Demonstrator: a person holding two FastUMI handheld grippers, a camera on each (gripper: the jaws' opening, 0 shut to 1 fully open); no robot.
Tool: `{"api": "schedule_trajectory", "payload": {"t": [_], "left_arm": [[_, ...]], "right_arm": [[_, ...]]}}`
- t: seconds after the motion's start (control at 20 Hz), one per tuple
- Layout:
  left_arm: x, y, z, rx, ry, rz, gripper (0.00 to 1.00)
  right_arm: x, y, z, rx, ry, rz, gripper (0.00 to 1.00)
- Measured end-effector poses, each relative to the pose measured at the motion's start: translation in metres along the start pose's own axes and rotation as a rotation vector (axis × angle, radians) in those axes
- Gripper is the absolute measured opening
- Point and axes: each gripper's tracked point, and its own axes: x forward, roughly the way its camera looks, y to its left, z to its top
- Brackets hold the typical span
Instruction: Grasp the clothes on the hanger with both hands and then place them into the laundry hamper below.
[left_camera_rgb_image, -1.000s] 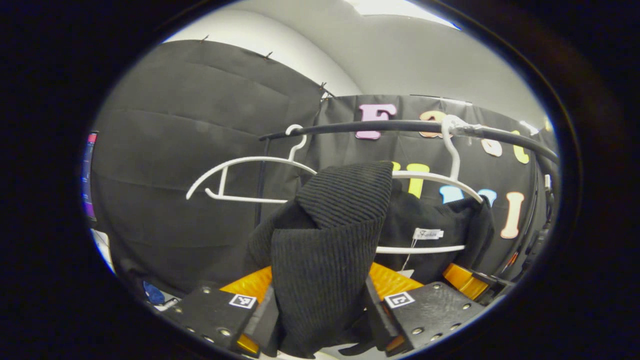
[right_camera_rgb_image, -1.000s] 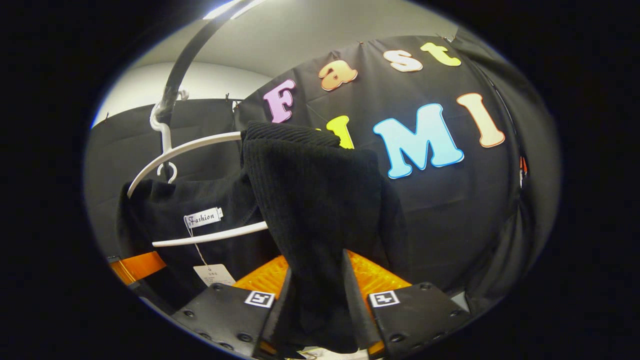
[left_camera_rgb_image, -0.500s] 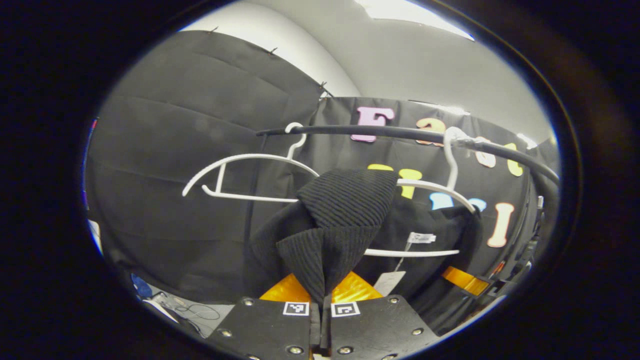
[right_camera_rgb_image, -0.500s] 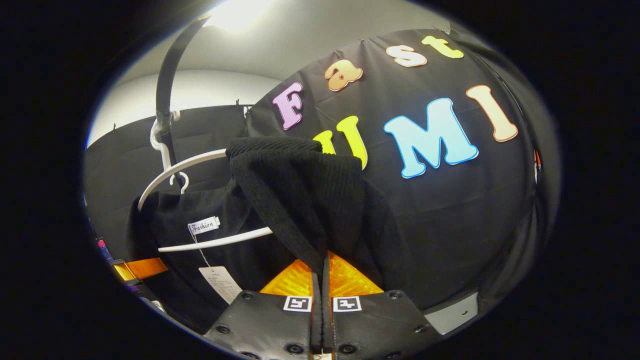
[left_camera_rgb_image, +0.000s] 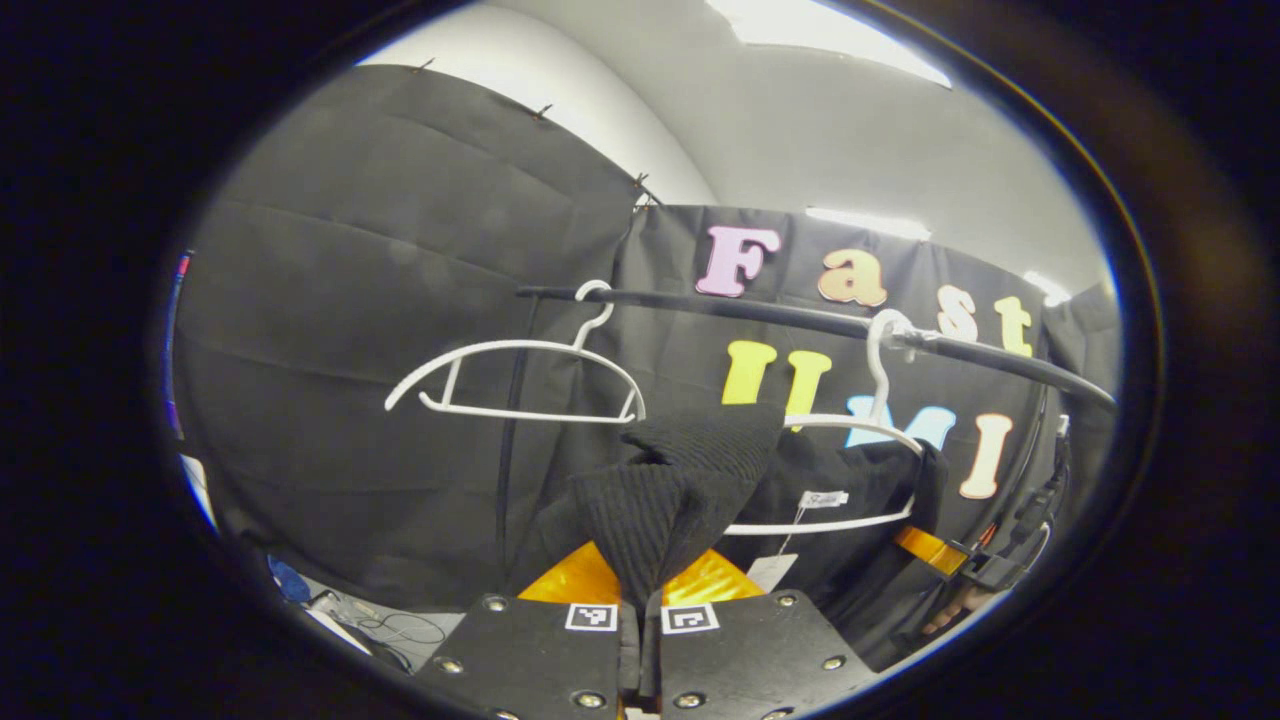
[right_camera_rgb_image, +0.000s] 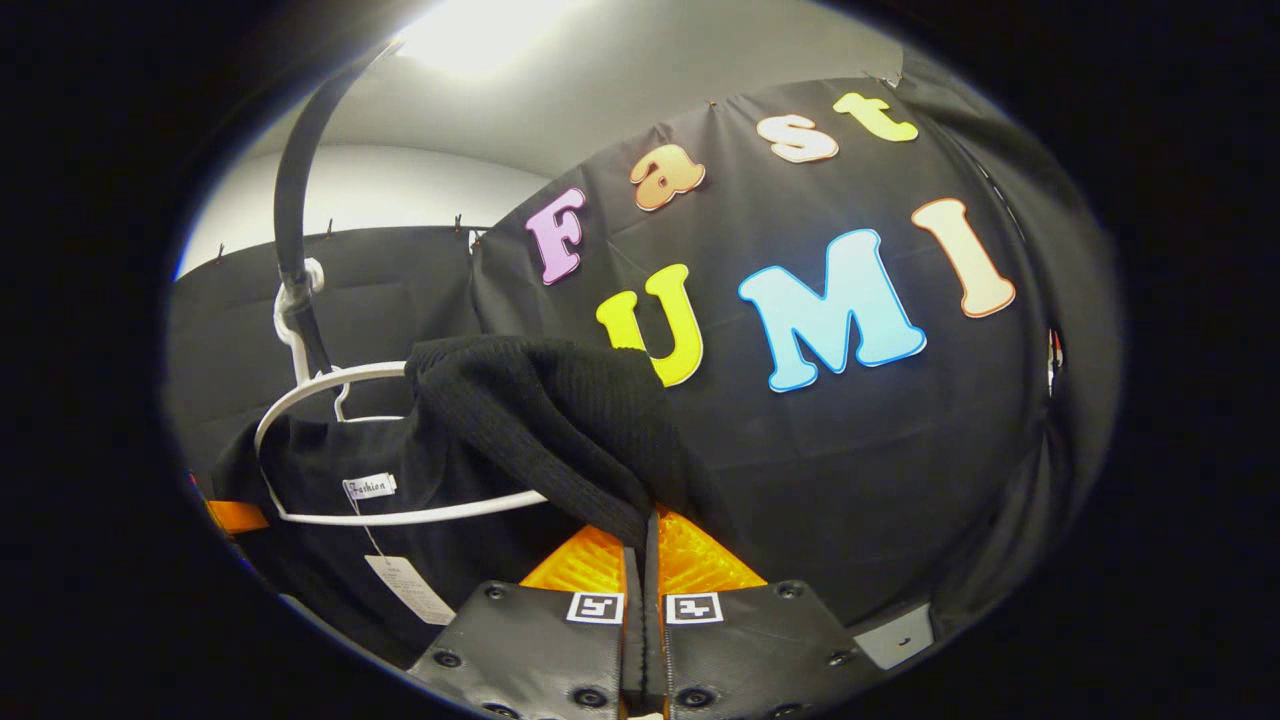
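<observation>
Tongs, left (left_camera_rgb_image: 641, 610) and right (right_camera_rgb_image: 643, 580), clench black knit (left_camera_rgb_image: 680, 480); snag risk at hanger (right_camera_rgb_image: 400, 515), nine o'clock, if dragged sideways.

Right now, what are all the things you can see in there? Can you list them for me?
Black knit garment: one, black, draped on the right hanger, pinched at both shoulders.
Hangers: two, white; an empty one to the left on the rail, one carrying the garment.
Rail: one, black, across the top.
Paper tag: one, white, dangling below the garment's neck label.
Left hand-held gripper: one, shut on the garment.
Right hand-held gripper: one, shut on the garment.
</observation>
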Motion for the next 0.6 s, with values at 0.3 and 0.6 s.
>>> {"api": "schedule_trajectory", "payload": {"t": [0.3,0.6], "left_arm": [[0.000,0.018,0.019,0.047,-0.024,0.006,0.01],[0.006,0.039,0.027,0.050,-0.041,0.032,0.01]], "right_arm": [[0.005,-0.015,0.011,0.004,-0.010,-0.012,0.01],[0.004,-0.024,0.022,-0.023,-0.029,-0.017,0.01]]}}
